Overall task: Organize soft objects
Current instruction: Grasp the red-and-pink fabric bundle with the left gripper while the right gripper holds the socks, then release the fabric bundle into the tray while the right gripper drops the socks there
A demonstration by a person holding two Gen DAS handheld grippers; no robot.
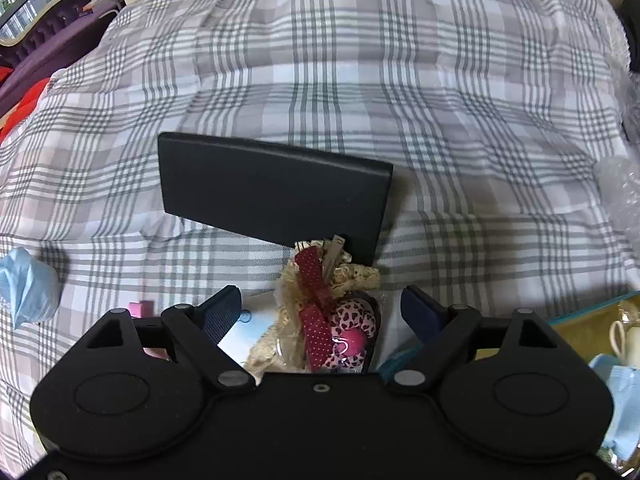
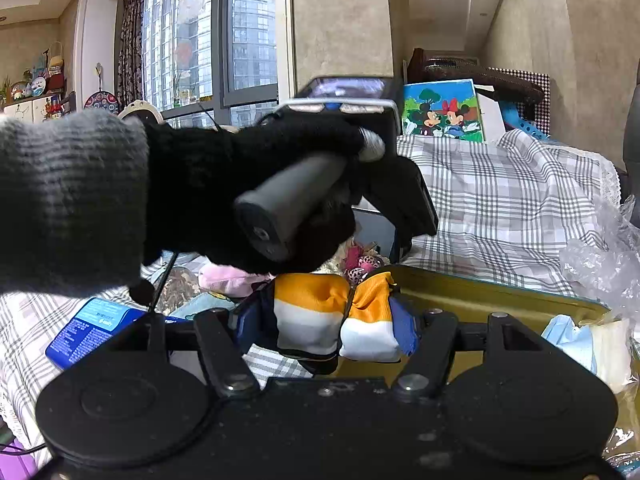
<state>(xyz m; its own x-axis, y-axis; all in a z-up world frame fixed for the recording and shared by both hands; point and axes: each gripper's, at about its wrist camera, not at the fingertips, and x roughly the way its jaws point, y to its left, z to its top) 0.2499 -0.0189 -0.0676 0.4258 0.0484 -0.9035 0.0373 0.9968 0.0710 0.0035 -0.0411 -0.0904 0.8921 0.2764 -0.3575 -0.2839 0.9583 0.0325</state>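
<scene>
Two fisheye views looked along hand-held tools over a bed covered in a grey-and-white plaid sheet (image 1: 440, 100). In the left wrist view the left tool (image 1: 320, 308) pointed steeply down with its two blue-padded fingers spread wide and nothing pressed between them; below the gap lay a clear packet of hair accessories (image 1: 324, 320) — cream lace, a red dotted ribbon, a pink leopard-print piece — its lower part hidden behind the tool's black body. A flat black box lid (image 1: 272, 188) lay just beyond the packet, one corner touching or overlapping it. A crumpled pale blue cloth (image 1: 28, 288) sat at the left edge, partly cut off. In the right wrist view a black-gloved hand (image 2: 240, 184) with a grey knit sleeve filled the middle and blocked much of the bed behind it. The right tool (image 2: 328, 320) was closed on an orange, white and navy fabric bundle (image 2: 320, 312), its pads pressing both sides. Just behind the bundle sat an open tin with a teal rim and golden-yellow inside (image 2: 480, 296); pale blue and cream cloths showed at its right end, the rest of its contents hidden. A blue packet (image 2: 92, 328) lay to the left, its print too small to read.
</scene>
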